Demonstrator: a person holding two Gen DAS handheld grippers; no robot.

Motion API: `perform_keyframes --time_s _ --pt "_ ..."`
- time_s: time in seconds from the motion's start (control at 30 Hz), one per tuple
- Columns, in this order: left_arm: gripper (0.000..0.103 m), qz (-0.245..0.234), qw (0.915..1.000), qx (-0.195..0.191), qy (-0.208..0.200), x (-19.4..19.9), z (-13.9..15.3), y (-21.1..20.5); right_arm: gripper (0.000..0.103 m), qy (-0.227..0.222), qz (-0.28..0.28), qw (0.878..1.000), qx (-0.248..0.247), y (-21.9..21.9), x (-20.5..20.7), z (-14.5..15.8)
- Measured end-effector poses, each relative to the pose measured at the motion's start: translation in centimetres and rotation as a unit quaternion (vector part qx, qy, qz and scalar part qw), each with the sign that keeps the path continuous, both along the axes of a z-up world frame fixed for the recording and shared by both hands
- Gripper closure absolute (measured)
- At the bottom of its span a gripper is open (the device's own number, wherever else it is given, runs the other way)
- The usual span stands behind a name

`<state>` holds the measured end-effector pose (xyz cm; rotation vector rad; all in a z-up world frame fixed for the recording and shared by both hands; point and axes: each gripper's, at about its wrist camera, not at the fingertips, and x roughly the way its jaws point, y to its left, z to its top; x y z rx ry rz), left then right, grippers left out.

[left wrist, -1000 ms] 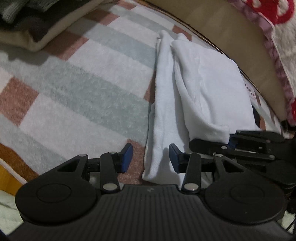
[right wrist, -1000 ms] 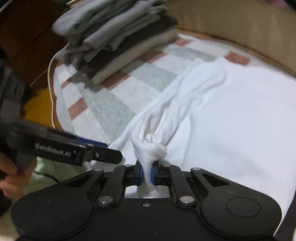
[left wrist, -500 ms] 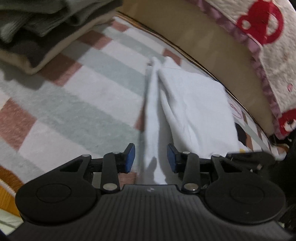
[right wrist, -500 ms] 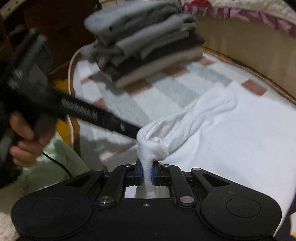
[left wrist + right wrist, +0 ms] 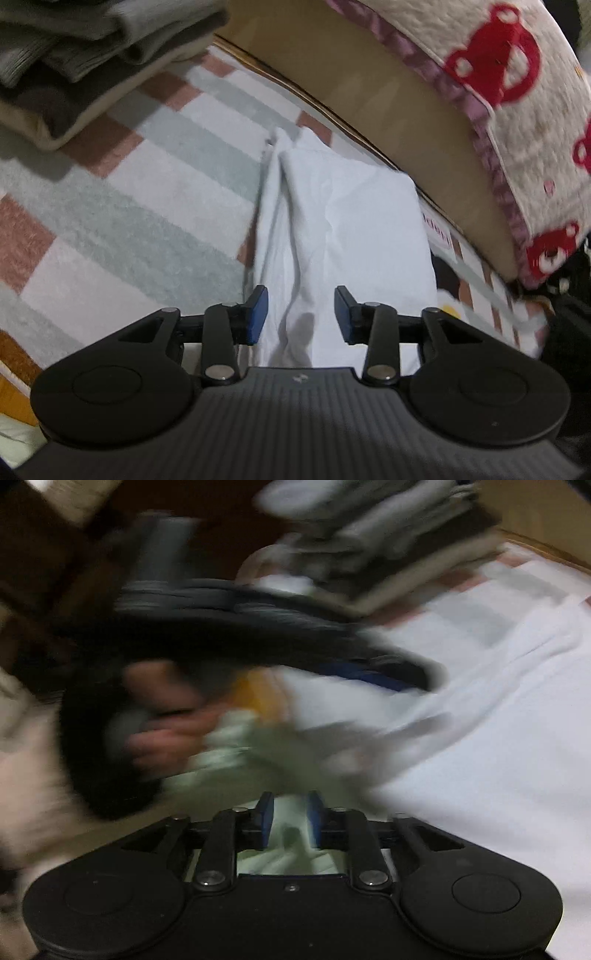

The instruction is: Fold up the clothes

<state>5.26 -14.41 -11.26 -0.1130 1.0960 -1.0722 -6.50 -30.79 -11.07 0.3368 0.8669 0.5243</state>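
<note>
Both tools — the left tool point(image 5: 300, 319) and the right tool point(image 5: 290, 820) — are matte black, with blue pads point(image 5: 257, 314), silver screws point(image 5: 383, 372), round side discs and a ribbed body.

Blurred view, right hand-held gripper point(image 5: 290, 819) parted and empty, white garment point(image 5: 480, 760) ahead, folded stack point(image 5: 388, 542) behind

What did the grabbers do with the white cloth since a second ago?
The right gripper let go: a second ago it pinched a bunch of the white cloth, and now its jaws stand apart with no white cloth between them. The view is blurred, so it is moving fast. The left gripper moved further over the cloth and stayed open. The pile of folded clothes stayed put.
</note>
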Motion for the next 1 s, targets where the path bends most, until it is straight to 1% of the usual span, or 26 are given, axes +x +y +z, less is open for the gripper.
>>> perform_keyframes --time_s 0.03,0.1,0.13,0.2,0.23,0.27,0.3,0.33,0.37,0.47,0.57,0.63,0.7,0.77,0.8,0.83,0.87,0.9,0.93,0.97,1.0 --pt "0.064 -0.005 1.0 0.007 0.0 -0.2 -0.2 -0.3 0.085 -0.004 -0.001 1.0 0.007 0.1 -1.2 0.6" --pt "0.062 -0.014 0.9995 0.027 -0.005 -0.6 -0.7 -0.9 0.076 -0.004 -0.042 0.999 -0.025 -0.8 -3.0 1.4" --pt "0.062 -0.017 0.9988 0.043 -0.013 -0.8 -1.0 -1.2 0.074 0.002 -0.068 0.997 -0.045 -1.8 -3.6 1.5" --pt "0.062 -0.021 0.9962 0.078 -0.032 -1.2 -1.6 -1.8 0.072 0.019 -0.135 0.987 -0.086 -4.2 -4.9 1.5" --pt "0.062 -0.019 0.9928 0.106 -0.053 -1.7 -1.9 -2.0 0.068 0.027 -0.173 0.98 -0.092 -5.5 -5.8 1.4" --pt "0.061 -0.018 0.9887 0.13 -0.073 -2.2 -2.2 -2.0 0.066 0.034 -0.203 0.974 -0.09 -6.6 -6.6 1.3" --pt "0.06 -0.016 0.9851 0.147 -0.089 -2.8 -2.3 -1.9 0.064 0.04 -0.231 0.968 -0.087 -7.6 -7.5 1.2" --pt "0.062 -0.015 0.9818 0.159 -0.103 -3.3 -2.4 -1.9 0.061 0.046 -0.25 0.963 -0.085 -8.2 -8.4 1.1" --pt "0.063 -0.015 0.9804 0.162 -0.111 -3.6 -2.4 -1.9 0.057 0.05 -0.266 0.959 -0.087 -8.6 -9.1 0.9" --pt "0.062 -0.018 0.9752 0.177 -0.132 -4.3 -2.3 -2.2 0.053 0.069 -0.295 0.949 -0.088 -9.2 -10.4 -0.4" --pt "0.06 -0.014 0.9733 0.187 -0.133 -4.4 -2.2 -2.0 0.052 0.107 -0.327 0.937 -0.065 -9.8 -11.3 -2.2" --pt "0.06 -0.009 0.9751 0.184 -0.124 -4.2 -2.4 -1.6 0.052 0.125 -0.349 0.928 -0.029 -10.3 -12.1 -3.4" --pt "0.059 -0.004 0.9777 0.179 -0.111 -4.0 -2.4 -1.4 0.051 0.124 -0.358 0.925 0.019 -10.7 -12.5 -4.6" --pt "0.059 -0.001 0.9797 0.174 -0.1 -3.8 -2.5 -1.3 0.047 0.12 -0.365 0.921 0.065 -10.9 -12.9 -5.7" --pt "0.059 -0.002 0.9795 0.174 -0.101 -3.8 -2.4 -1.3 0.046 0.112 -0.364 0.921 0.082 -10.9 -13.0 -6.1" --pt "0.059 -0.003 0.9794 0.174 -0.102 -3.8 -2.3 -1.4 0.043 0.104 -0.362 0.921 0.1 -10.8 -13.0 -6.5" --pt "0.059 -0.004 0.9799 0.17 -0.105 -3.8 -2.1 -1.5 0.042 0.098 -0.362 0.92 0.116 -10.9 -13.1 -6.8" --pt "0.059 -0.002 0.9816 0.155 -0.111 -3.9 -1.6 -1.3 0.045 0.093 -0.365 0.917 0.132 -11.2 -13.2 -6.9" --pt "0.061 0.0 0.9832 0.141 -0.117 -4.0 -1.1 -1.1 0.064 0.088 -0.368 0.914 0.147 -11.4 -13.3 -6.9" --pt "0.061 0.002 0.9844 0.126 -0.122 -4.0 -0.6 -1.0 0.085 0.084 -0.372 0.91 0.163 -11.7 -13.5 -6.9" --pt "0.061 0.003 0.9855 0.111 -0.128 -4.1 -0.1 -0.8 0.085 0.078 -0.374 0.907 0.177 -12.0 -13.6 -6.8"
